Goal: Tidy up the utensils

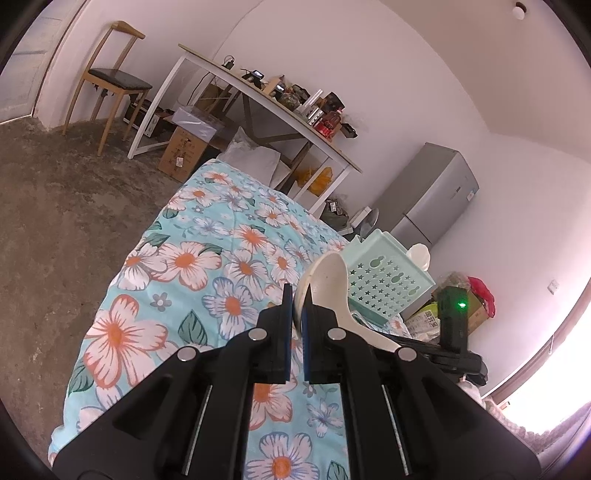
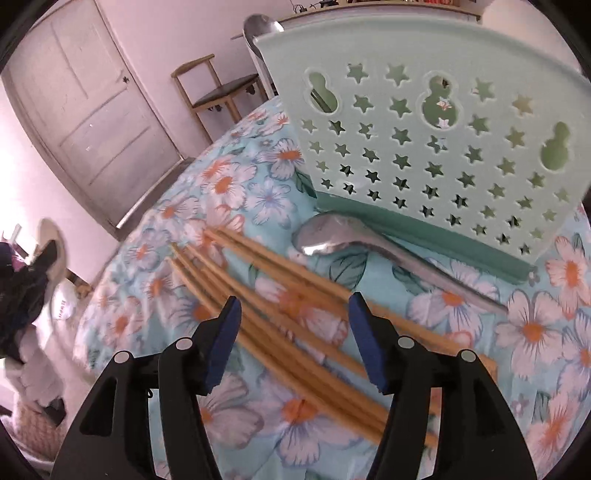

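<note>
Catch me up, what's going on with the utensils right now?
A person is sorting utensils on a floral cloth. The left gripper is shut on a white plastic spoon, held up above the cloth near the green perforated holder. The right gripper is open, poised over a bundle of wooden chopsticks lying on the cloth. A metal spoon lies beside the holder's base, and another metal spoon already stands in it.

Right claw open above wooden chopsticks on floral bedspread; metal spoon beside mint utensil basket.
</note>
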